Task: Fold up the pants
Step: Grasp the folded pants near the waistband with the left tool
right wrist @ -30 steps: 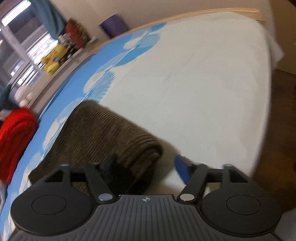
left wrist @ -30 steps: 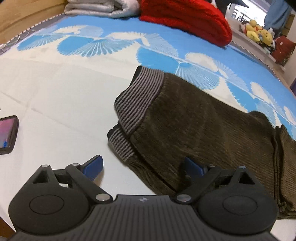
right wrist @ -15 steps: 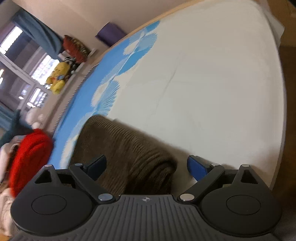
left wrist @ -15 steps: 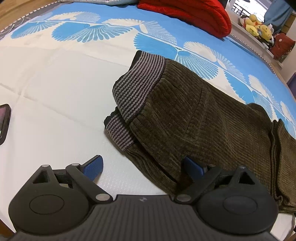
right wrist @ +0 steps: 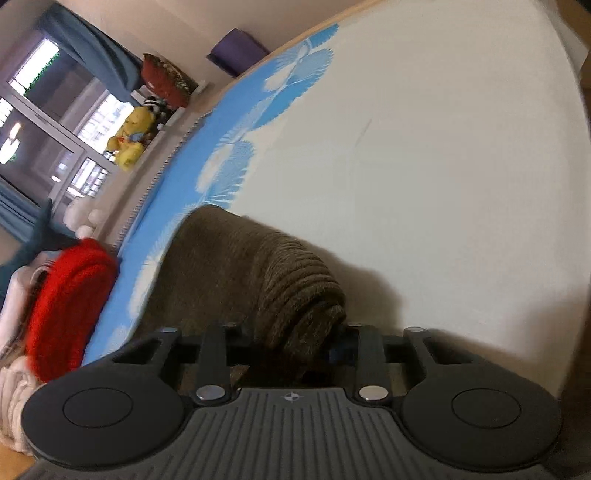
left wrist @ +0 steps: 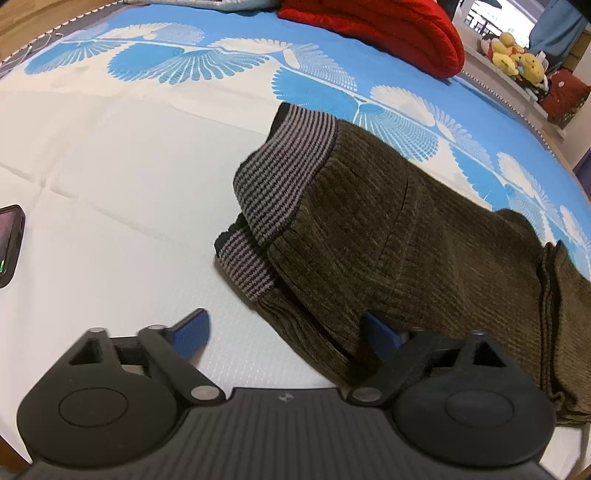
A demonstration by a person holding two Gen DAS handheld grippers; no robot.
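Note:
Dark olive corduroy pants (left wrist: pixel 406 236) with a grey striped waistband (left wrist: pixel 284 177) lie folded on the bed. My left gripper (left wrist: pixel 288 332) is open, its blue fingertips (left wrist: pixel 194 326) straddling the near edge of the pants just below the waistband. In the right wrist view the folded end of the pants (right wrist: pixel 295 280) bulges up between the fingers. My right gripper (right wrist: pixel 295 347) has closed on that fold, and its pads are mostly hidden by the cloth.
The bed sheet (left wrist: pixel 110 166) is white with a blue fan print. A phone (left wrist: pixel 9 243) lies at the left edge. A red knit (left wrist: pixel 388 33) and folded laundry sit at the far side. Plush toys (right wrist: pixel 129 140) line a window sill. The bed edge (right wrist: pixel 576 221) is at the right.
My right gripper has gone from open to shut on the folded end of the pants. My left gripper has moved slightly closer over the waistband side and stays open.

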